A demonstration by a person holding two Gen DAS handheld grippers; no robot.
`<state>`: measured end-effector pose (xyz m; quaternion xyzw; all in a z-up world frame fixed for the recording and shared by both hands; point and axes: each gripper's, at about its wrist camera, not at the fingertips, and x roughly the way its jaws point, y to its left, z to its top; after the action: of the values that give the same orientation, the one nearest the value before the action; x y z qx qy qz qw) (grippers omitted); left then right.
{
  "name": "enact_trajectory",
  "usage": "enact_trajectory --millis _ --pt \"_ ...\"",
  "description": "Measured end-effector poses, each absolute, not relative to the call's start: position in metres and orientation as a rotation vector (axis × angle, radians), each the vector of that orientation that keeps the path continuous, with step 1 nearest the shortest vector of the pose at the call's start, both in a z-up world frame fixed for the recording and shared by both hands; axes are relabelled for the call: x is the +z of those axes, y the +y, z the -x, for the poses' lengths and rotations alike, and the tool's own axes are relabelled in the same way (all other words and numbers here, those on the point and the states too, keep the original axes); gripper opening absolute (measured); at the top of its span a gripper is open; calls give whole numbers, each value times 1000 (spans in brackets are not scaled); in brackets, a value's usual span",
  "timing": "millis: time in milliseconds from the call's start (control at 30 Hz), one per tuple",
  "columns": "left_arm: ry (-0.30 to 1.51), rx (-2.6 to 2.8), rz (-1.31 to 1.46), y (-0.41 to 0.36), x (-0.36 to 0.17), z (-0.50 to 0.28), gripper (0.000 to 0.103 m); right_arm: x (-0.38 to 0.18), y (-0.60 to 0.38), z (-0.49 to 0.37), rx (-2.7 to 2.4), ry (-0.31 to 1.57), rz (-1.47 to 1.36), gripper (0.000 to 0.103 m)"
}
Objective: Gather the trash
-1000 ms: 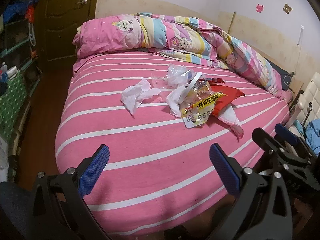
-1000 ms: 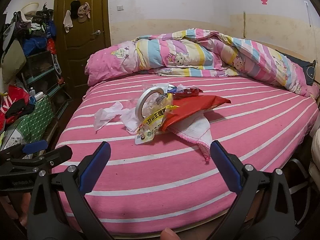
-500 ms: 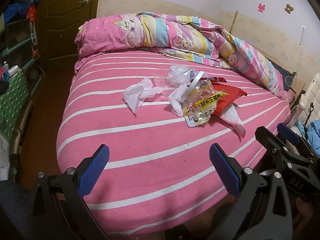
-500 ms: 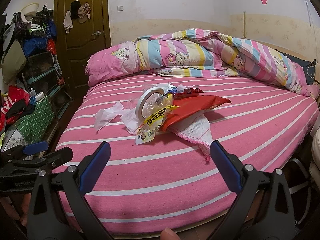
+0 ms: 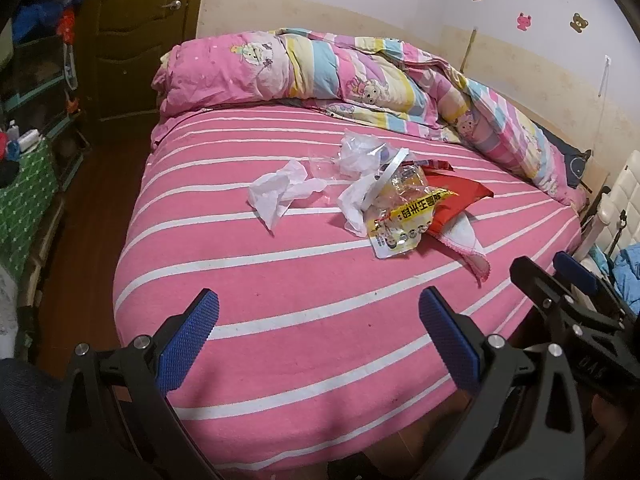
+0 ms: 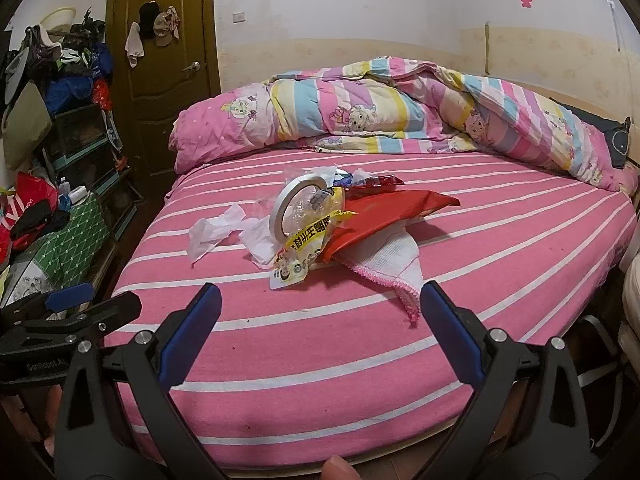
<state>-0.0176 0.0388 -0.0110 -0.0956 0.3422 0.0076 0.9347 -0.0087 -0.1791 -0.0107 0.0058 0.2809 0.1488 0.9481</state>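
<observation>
A pile of trash lies mid-bed on the pink striped sheet point(image 5: 280, 300): a crumpled white tissue point(image 5: 280, 194), clear plastic wrap point(image 5: 360, 154), a tape roll point(image 6: 294, 206), a clear snack bag with a yellow label point(image 5: 404, 220), a red wrapper point(image 5: 456, 196) and a white cloth with pink trim point(image 6: 388, 266). My left gripper point(image 5: 318, 328) is open and empty over the bed's near edge. My right gripper point(image 6: 320, 320) is open and empty, just short of the pile. Each gripper shows at the edge of the other's view.
A rolled pink and striped quilt point(image 6: 380, 112) lies along the far side of the bed. A wooden door point(image 6: 160, 60) and cluttered shelves point(image 6: 60, 120) stand to the left, with wood floor point(image 5: 88, 208) between. A white padded chair point(image 5: 616, 208) stands at the right.
Both grippers have stayed open. The left view has drifted slightly, with the trash pile shifting a little right and up in frame. The right view is almost unchanged.
</observation>
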Motion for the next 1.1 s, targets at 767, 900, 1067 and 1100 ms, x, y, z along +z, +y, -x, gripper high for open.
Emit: enact_trajectory --millis 767,900,1067,1100 --pt "740 33 150 35 -14 18 97 -8 -185 8 329 579 -46 98" --pt "748 3 162 33 -13 16 97 -7 -187 8 333 579 -60 98" --pt "755 7 187 36 -12 15 97 -4 -189 10 395 562 -106 98" --pt "757 8 199 38 -12 14 97 -3 -188 11 405 559 -108 98"
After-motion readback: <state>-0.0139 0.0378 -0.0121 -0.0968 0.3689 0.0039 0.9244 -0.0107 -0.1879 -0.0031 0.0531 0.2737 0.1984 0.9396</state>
